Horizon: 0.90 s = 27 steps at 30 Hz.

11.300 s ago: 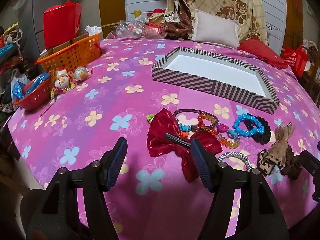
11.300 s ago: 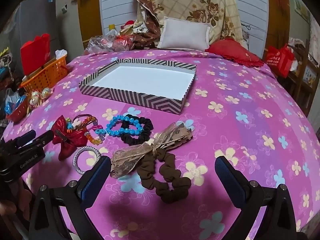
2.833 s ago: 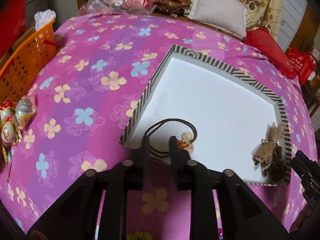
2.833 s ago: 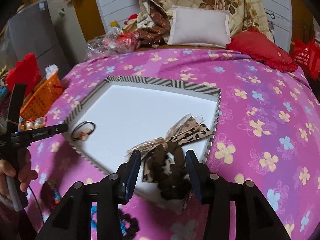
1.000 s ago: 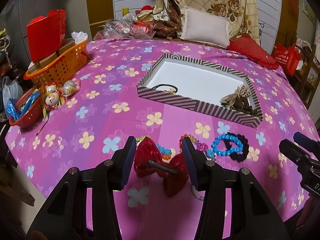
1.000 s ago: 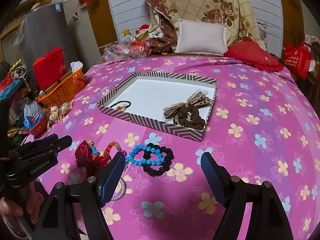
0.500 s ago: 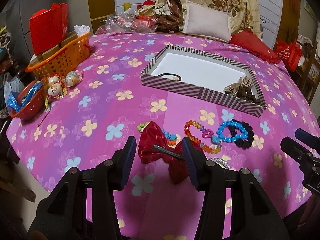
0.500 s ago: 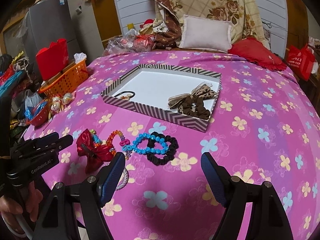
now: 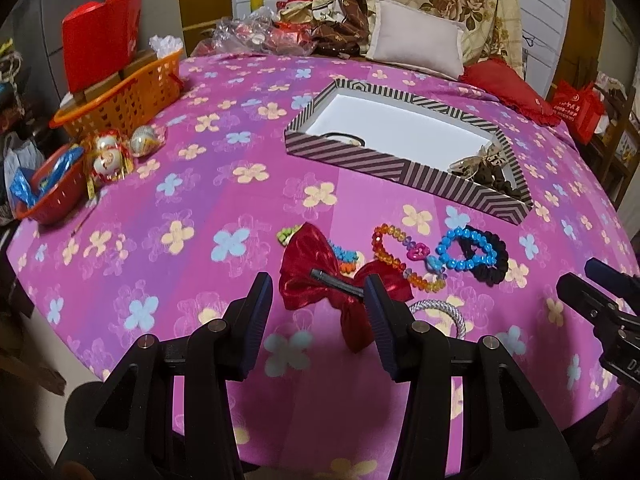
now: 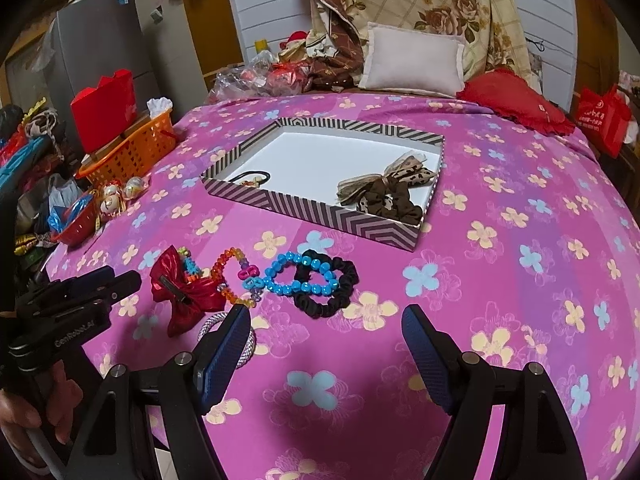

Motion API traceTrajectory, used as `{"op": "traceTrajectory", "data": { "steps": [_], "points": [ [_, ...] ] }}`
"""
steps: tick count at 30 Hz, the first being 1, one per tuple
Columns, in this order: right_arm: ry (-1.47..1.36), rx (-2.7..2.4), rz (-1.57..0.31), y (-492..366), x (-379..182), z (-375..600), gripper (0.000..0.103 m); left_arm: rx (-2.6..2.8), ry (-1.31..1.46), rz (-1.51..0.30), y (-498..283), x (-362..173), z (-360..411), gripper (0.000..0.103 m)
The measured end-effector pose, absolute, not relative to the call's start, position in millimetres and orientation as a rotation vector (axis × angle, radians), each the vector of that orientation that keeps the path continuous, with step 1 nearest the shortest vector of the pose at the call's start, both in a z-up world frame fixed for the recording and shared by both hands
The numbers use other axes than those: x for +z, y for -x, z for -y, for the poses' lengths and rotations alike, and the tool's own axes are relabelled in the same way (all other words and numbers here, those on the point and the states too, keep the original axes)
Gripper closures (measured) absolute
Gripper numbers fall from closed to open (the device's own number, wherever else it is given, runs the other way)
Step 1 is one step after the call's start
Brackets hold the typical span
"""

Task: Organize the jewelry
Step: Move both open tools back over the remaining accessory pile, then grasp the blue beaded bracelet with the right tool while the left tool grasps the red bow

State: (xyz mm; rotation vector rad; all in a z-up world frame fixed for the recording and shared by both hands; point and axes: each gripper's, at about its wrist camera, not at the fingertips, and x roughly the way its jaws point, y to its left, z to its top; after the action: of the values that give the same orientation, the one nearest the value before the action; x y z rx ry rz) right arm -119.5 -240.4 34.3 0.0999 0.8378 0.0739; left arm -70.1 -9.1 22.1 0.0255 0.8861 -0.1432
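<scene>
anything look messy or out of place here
Only the pile in front of the tray: the red bow lies upside down, clip showing, over a beaded bracelet, and the blue bracelet overlaps the black scrunchie.

From my left tongs' camera, the near wall of the striped box [image 9: 404, 168] hides most of the black hair tie [image 9: 344, 137] and the lower part of the brown scrunchie [image 9: 490, 174] inside. My left tongs' right finger [image 9: 382, 320] covers one wing tip of the red bow [image 9: 320, 276] and part of the silver bangle [image 9: 442, 312]. The bow lies over small coloured beads [image 9: 344, 254] I cannot make out. From the right camera, my right tongs' left finger [image 10: 226, 346] covers part of that bangle [image 10: 246, 342]. My hand [image 10: 24, 416] is cut by the picture's edge. The writing on the red bag [image 10: 604, 118] is too small to read.
</scene>
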Motion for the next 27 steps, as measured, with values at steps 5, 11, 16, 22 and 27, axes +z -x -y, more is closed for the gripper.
{"op": "traceTrajectory", "data": {
  "steps": [5, 11, 16, 22, 27],
  "points": [
    [-0.105, 0.081, -0.845, 120, 30, 242, 0.027, -0.140, 0.008, -0.930, 72, 13, -9, 0.056],
    [-0.105, 0.090, -0.861, 114, 20, 241, 0.027, -0.124, 0.057, -0.962, 67, 4, -29, 0.056],
    [-0.096, 0.097, -0.877, 110, 9, 241, 0.027, -0.139, 0.090, -0.991, 58, -3, -29, 0.053],
    [-0.096, 0.094, -0.871, 100, 1, 249, 0.027, -0.143, 0.122, -1.006, 45, -9, -28, 0.048],
    [-0.114, 0.084, -0.865, 84, -3, 259, 0.043, -0.138, 0.131, -1.019, 36, -12, -28, 0.048]
  ]
}}
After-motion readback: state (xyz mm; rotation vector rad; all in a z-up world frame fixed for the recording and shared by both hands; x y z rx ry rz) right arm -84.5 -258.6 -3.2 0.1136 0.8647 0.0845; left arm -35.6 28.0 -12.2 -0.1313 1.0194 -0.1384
